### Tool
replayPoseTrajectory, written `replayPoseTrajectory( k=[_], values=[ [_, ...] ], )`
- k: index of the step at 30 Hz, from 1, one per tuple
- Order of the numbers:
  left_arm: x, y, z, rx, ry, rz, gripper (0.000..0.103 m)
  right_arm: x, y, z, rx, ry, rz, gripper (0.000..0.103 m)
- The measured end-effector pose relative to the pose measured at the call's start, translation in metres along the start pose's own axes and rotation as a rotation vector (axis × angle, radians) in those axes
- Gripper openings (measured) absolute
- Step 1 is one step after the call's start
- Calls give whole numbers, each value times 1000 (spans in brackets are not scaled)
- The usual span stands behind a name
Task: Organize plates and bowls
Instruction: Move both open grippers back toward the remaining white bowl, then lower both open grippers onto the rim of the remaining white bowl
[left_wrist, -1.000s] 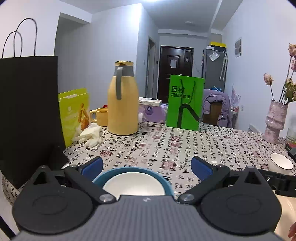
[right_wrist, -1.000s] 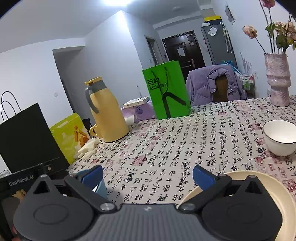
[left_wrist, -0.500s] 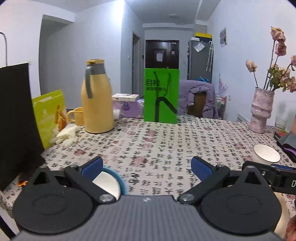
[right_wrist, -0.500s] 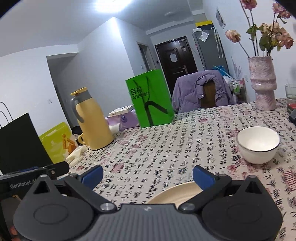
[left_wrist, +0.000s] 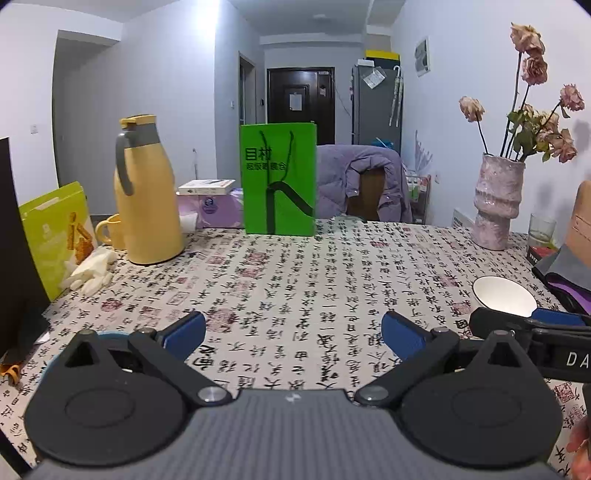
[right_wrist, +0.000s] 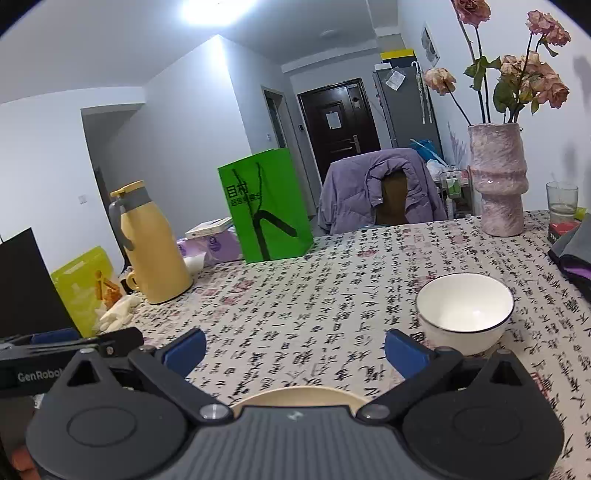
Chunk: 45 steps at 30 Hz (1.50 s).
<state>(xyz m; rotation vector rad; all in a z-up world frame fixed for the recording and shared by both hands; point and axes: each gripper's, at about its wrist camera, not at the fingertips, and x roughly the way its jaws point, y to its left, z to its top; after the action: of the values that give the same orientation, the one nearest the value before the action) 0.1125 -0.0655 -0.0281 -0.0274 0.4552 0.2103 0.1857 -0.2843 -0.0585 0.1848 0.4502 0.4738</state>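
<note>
Currently the white bowl (right_wrist: 464, 312) stands upright at the right of the right wrist frame, just beyond the right finger pad (right_wrist: 404, 352) of the right gripper (right_wrist: 295, 350). The cream plate (right_wrist: 297, 396) shows only as a rim arc at the lower centre, against the gripper body. In the left wrist frame the blue-rimmed plate (left_wrist: 75, 338) is a sliver at the lower left, behind the left gripper (left_wrist: 293, 334).

Compared with one second ago, both cameras have swung rightward. The blue-rimmed plate, then centred between the left jaws, has slid out to the lower left. The white bowl has grown larger and nearer in the right wrist frame, while the cream plate has dropped under the gripper. This suggests that the bowl is the next item to be collected, probably for stacking on a plate.

Both grippers are spread wide and grip nothing; patterned tablecloth (left_wrist: 295, 295) shows between each pair of pads. The right gripper also appears at the right edge of the left wrist frame, beside the bowl.
</note>
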Motion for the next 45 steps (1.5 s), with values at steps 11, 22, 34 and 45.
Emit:
replayPoseTrajectory(
  k=[11, 22, 34, 45],
  values=[
    [24, -24, 12, -3, 17, -43, 103, 7, -27, 15, -2, -14, -39, 103],
    [55, -56, 40, 26, 2, -84, 103, 21, -73, 42, 50, -49, -107, 103],
    [111, -100, 55, 14, 100, -150, 103, 50, -140, 64, 127, -63, -180, 103],
    [132, -134, 57, 26, 120, -165, 103, 58, -186, 46, 256, -44, -188, 103]
  ],
)
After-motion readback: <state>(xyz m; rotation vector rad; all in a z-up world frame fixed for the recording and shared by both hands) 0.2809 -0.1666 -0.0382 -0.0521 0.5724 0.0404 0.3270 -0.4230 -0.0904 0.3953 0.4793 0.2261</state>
